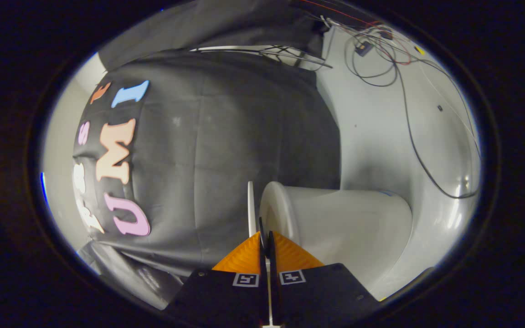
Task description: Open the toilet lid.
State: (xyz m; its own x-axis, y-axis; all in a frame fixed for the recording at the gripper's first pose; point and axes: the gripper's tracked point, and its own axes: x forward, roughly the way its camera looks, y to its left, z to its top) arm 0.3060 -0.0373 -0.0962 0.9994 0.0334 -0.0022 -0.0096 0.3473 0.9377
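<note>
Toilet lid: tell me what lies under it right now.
The claw is shut on the thin toilet lid, with a narrow gap between lid and white toilet bowl. The bowl's rim shows beneath; the inside of the bowl is hidden.

The gripper's (pixel 265 237) fingers, pressed nearly together, hide the lower stretch of the thin toilet lid (pixel 251 205) clamped between them. The toilet bowl's (pixel 349 228) base is cut off; the distant cables (pixel 381 50) tangle indistinctly.

Tongs (pixel 265 241) pinch lid (pixel 251 207) edge — bowl (pixel 335 228) beside (cables (pixel 394 77) beyond).
</note>
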